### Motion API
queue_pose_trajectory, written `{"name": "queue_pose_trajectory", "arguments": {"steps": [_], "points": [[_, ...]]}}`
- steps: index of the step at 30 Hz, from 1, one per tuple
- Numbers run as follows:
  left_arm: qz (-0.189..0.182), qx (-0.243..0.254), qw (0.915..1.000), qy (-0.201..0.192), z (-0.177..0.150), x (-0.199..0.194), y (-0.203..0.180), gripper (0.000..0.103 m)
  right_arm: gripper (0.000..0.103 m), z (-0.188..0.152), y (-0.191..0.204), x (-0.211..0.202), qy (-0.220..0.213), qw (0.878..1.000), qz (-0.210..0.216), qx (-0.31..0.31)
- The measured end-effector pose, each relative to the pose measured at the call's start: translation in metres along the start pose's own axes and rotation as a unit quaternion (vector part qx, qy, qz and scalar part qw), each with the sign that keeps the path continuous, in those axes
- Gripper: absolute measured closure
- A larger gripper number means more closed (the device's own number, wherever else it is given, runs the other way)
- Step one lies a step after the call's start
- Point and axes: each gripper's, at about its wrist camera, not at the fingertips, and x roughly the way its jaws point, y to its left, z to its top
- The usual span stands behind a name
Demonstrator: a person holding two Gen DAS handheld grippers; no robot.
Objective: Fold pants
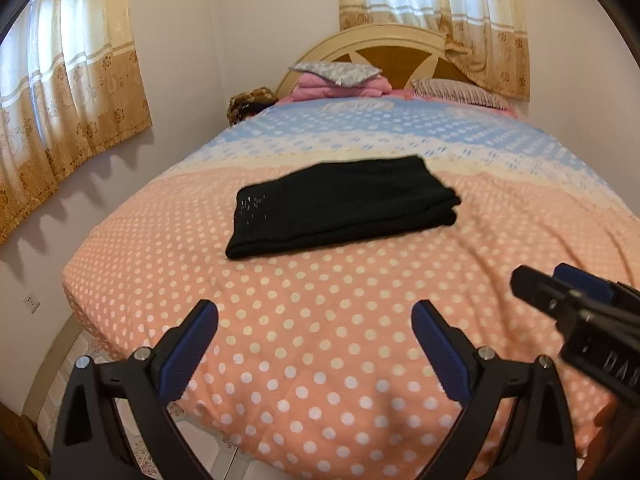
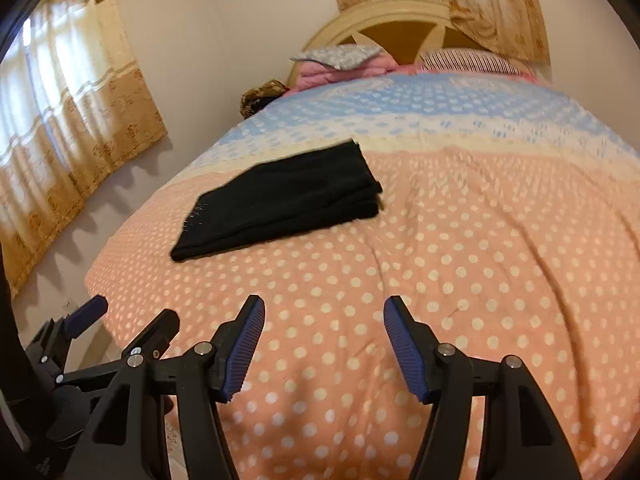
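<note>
Black pants lie folded into a flat rectangle on the bed, near the line where the spread's peach, white-dotted part meets its cream and blue bands. A few pale specks sit on the cloth near its left end; what they are is too small to tell. Both grippers hang above the near part of the bed, apart from the pants and touching nothing.

The left gripper has its blue-padded jaws spread wide with only bedspread showing between them. The right gripper also stands apart and empty. In the left wrist view the right gripper enters from the right edge, blurred; white letters on its body read "DA" before the frame cuts them off. In the right wrist view the left gripper shows at the lower left, partly hidden behind the right one's frame.

At the head of the bed, a headboard is half covered by a curtain. Pillows and pink bedding are stacked there. A brown patterned bundle beside the bed is hard to make out.
</note>
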Motion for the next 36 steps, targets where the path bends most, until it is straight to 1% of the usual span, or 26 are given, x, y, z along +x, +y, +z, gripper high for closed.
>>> {"name": "queue_pose_trajectory", "arguments": {"steps": [3, 4, 6, 7, 9, 10, 13, 16, 19, 21, 23, 24, 28, 32, 36], "points": [[0.008, 0.003, 0.9994, -0.034, 0.010, -0.024, -0.001, 0.003, 0.039, 0.004, 0.011, -0.027, -0.032, 0.999, 0.000, -0.014], [0.011, 0.002, 0.9990, -0.044, 0.012, -0.031, 0.001, 0.001, 0.039, 0.006, 0.014, -0.038, -0.046, 0.999, -0.001, -0.018], [0.017, -0.002, 0.9981, -0.060, 0.016, -0.042, 0.003, 0.000, 0.039, 0.009, 0.019, -0.056, -0.071, 0.997, -0.001, -0.023], [0.018, -0.005, 0.9977, -0.065, 0.018, -0.046, 0.005, 0.000, 0.039, 0.010, 0.021, -0.066, -0.084, 0.996, -0.001, -0.024], [0.014, -0.009, 0.9972, -0.073, 0.021, -0.053, 0.007, 0.000, 0.033, 0.012, 0.023, -0.082, -0.105, 0.994, 0.002, -0.024], [0.013, -0.011, 0.9969, -0.077, 0.023, -0.057, 0.009, 0.000, 0.032, 0.014, 0.024, -0.090, -0.117, 0.993, 0.004, -0.024], [0.011, -0.011, 0.9956, -0.093, 0.027, -0.066, 0.011, 0.000, 0.031, 0.021, 0.027, -0.105, -0.132, 0.991, 0.013, -0.021], [0.021, -0.010, 0.9943, -0.104, 0.030, -0.071, 0.012, 0.000, 0.030, 0.031, 0.030, -0.114, -0.134, 0.990, 0.030, -0.014], [0.022, -0.020, 0.9940, -0.105, 0.031, -0.073, 0.016, 0.000, 0.029, 0.045, 0.032, -0.116, -0.130, 0.990, 0.047, 0.003], [0.021, -0.027, 0.9939, -0.104, 0.031, -0.073, 0.018, 0.000, 0.029, 0.050, 0.029, -0.113, -0.123, 0.991, 0.051, 0.024], [0.020, -0.031, 0.9939, -0.104, 0.031, -0.072, 0.020, 0.000, 0.029, 0.049, 0.026, -0.111, -0.120, 0.990, 0.055, 0.046], [0.020, -0.031, 0.9939, -0.103, 0.030, -0.072, 0.020, 0.000, 0.029, 0.047, 0.027, -0.111, -0.121, 0.990, 0.052, 0.047], [0.019, -0.030, 0.9941, -0.103, 0.028, -0.072, 0.019, 0.000, 0.029, 0.032, 0.033, -0.107, -0.122, 0.992, 0.018, 0.029], [0.020, -0.029, 0.9935, -0.108, 0.028, -0.076, 0.019, 0.000, 0.029, 0.026, 0.035, -0.102, -0.110, 0.994, 0.014, 0.023], [0.025, -0.029, 0.9929, -0.113, 0.028, -0.077, 0.018, 0.000, 0.029, 0.027, 0.034, -0.105, -0.117, 0.993, 0.010, 0.021]]}}
